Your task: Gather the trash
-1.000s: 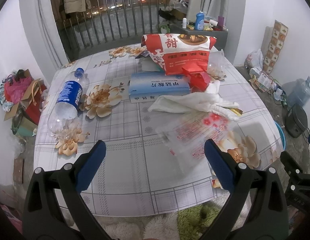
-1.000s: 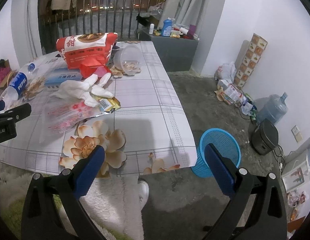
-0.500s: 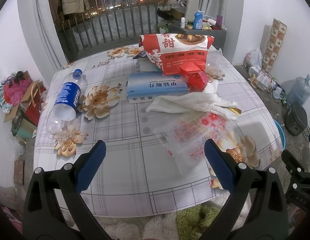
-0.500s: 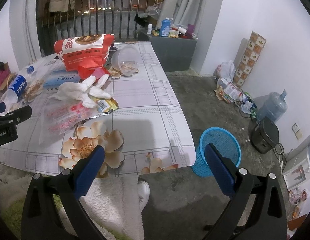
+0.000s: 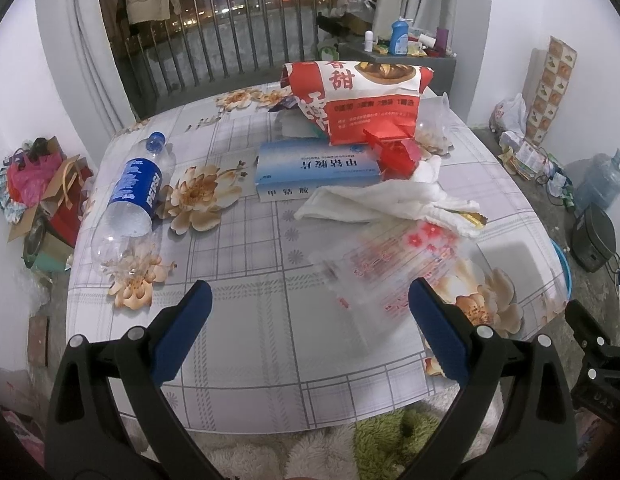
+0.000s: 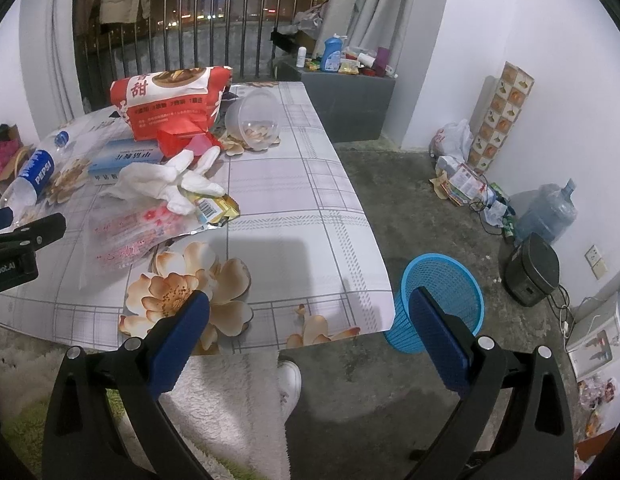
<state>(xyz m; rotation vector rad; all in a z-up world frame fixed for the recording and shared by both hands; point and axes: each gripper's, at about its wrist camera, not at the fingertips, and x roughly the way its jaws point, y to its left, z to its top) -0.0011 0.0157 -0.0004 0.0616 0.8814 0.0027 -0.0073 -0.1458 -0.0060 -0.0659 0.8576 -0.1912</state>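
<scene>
Both tools are held short of the near edge of the tabletop point(image 5: 237, 344), and nothing is gripped: the left hand-held gripper point(image 5: 307, 322) is spread wide with only bare cloth between its blue pads, and the right hand-held gripper point(image 6: 310, 330) is spread equally wide over the tabletop's near right corner and the floor. The trash is scattered across the tabletop. A clear printed bag point(image 5: 394, 276) lies flat nearest the left tool, with a white glove point(image 5: 386, 200) just behind it, partly over a foil wrapper point(image 6: 217, 209). An empty bottle point(image 5: 131, 204) lies on its side at the left, a flat box point(image 5: 316, 172) sits mid-table, and a red snack bag point(image 5: 366, 108) stands behind it, beside a clear tub point(image 6: 253, 118) tipped on its side. A blue basket point(image 6: 444, 300) stands on the floor off the right corner and is judged to be the bin. All of it looks light. The clear bag is likely limp and slippery, so it is best pinched at a raised edge or crease; the glove is soft and can be taken anywhere; the bottle is likely to roll and dent, so its neck or labelled middle is the better hold.
</scene>
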